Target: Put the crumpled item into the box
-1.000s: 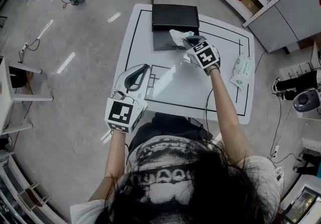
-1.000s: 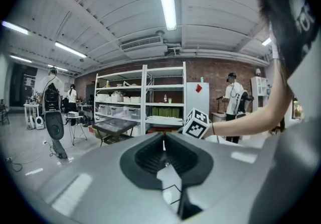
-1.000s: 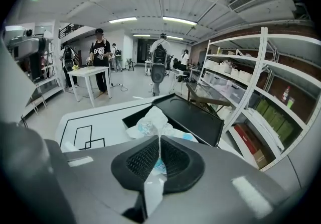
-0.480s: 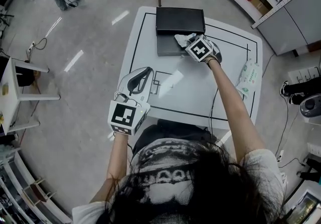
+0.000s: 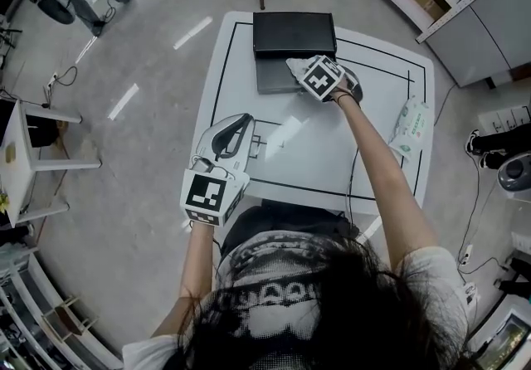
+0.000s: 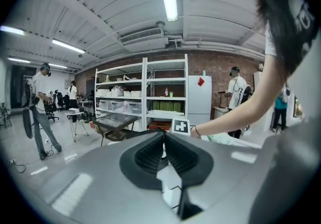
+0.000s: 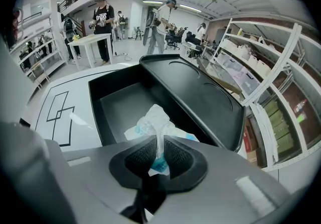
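One open black box (image 7: pixel 120 112) | crumpled item (image 7: pixel 155 120) over it, between right gripper (image 7: pixel 158 140) fingers just opening | left gripper (image 6: pixel 164 140) fingers together

From the head we look steeply down on the whole worktop (image 5: pixel 332 153). Our right gripper view tilts down along its jaws, close over the black box (image 7: pixel 125 107), which the head view shares. Our left gripper view faces nearly level toward distant shelves (image 6: pixel 145 92).

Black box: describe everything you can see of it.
The black box is a shallow rectangular tray with a lid swung open behind it, matte and plastic-looking. It sits at the far edge of the white table. Its inside looks bare. A crumpled wrapper hangs over it between the right gripper's jaws, which have just been opening.
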